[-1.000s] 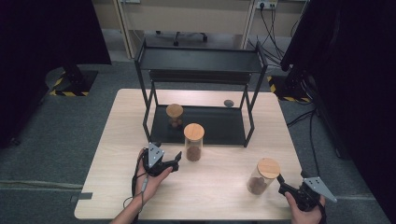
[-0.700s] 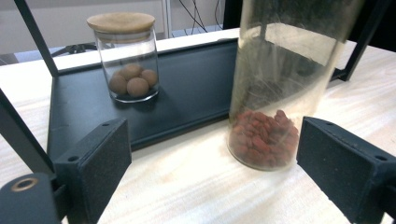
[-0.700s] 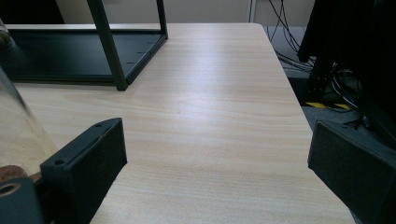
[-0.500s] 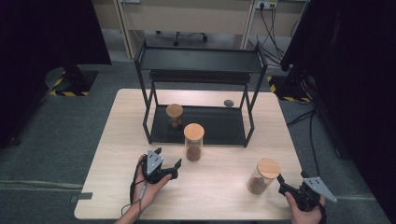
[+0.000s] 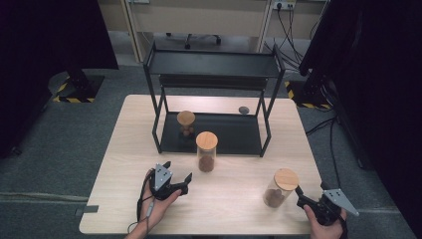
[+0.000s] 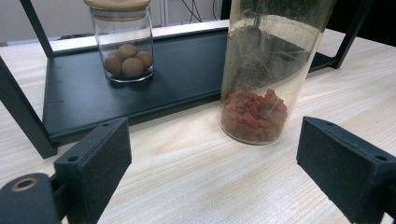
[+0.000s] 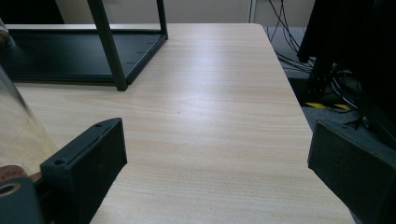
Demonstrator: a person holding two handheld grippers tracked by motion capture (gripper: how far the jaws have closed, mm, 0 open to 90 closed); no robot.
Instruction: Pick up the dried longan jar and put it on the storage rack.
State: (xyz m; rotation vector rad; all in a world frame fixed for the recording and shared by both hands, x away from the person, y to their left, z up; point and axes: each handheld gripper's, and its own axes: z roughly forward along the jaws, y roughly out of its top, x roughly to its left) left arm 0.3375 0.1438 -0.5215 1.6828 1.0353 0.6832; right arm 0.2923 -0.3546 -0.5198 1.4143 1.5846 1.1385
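Left gripper view: tall jar (image 6: 266,74) (red bits inside) stands ahead between spread, empty fingers (image 6: 95,163).

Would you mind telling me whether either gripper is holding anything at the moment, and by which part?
Nothing is held. The left gripper is open, short of the tall jar; the right gripper is open beside the jar.

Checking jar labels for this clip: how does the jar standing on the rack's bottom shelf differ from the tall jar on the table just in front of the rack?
The shelf jar is short and holds a few round brown balls; the tall jar holds small reddish pieces at its bottom. The shelf jar stands on the black rack, the tall jar on the bare table. Both are clear, upright, with wooden lids.
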